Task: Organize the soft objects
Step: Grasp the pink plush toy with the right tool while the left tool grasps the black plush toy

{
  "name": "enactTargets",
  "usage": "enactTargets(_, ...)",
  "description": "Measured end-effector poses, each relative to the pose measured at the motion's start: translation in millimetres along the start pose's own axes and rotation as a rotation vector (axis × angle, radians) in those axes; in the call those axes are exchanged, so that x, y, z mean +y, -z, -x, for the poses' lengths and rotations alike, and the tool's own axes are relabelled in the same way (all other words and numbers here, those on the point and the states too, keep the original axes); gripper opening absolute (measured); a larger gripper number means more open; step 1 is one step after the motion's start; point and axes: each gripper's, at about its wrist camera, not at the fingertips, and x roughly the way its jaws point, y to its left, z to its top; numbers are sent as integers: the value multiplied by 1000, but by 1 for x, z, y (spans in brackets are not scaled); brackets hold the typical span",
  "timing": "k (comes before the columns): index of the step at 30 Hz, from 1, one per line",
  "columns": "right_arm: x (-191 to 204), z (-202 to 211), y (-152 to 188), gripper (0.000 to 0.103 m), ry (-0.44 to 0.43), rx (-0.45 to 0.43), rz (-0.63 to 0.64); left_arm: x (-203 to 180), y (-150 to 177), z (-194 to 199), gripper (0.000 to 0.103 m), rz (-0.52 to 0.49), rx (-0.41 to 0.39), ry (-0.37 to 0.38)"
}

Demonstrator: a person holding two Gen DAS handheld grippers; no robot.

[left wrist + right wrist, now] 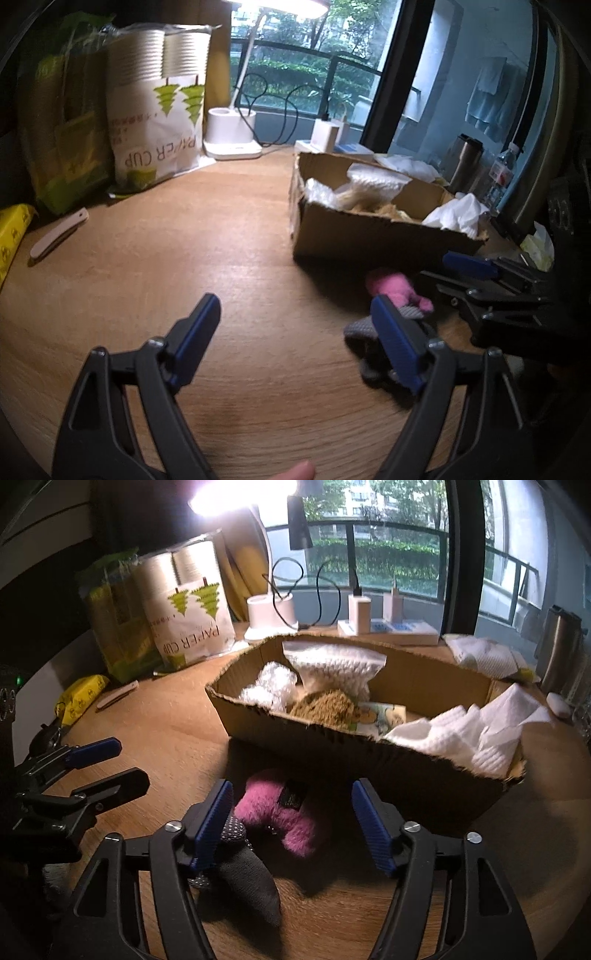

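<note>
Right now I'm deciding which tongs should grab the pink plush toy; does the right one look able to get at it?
Probably yes. The right tongs are open, the pink plush toy lies on the table between their tips, nothing over it; the cardboard box sits just behind.

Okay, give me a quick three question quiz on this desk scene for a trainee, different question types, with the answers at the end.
1. True or false: the pink plush toy already lies inside the cardboard box.
2. Which tongs have the pink plush toy between their open fingers: left tongs or right tongs?
3. Fill in: the bag behind the box reads "PAPER ___".

Key
1. False; it lies on the desk in front of the box.
2. Right tongs.
3. CUP.
</note>
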Motion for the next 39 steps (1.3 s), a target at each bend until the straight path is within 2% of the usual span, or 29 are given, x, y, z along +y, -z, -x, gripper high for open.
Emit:
enactTargets(13,3,-42,4,72,-4,100,-13,16,1,-15,85,24,27,-8)
enactTargets(17,0,-41,4,72,-22,100,-28,13,1,-16,85,18,32,-12)
enactTargets(23,-6,-30,7,62,-31,74,-35,-5,0,-15,85,-16,36,-8)
enactTargets(39,-58,24,29,62,-9,-16,-112,-72,3,-29,85,-129,85,26)
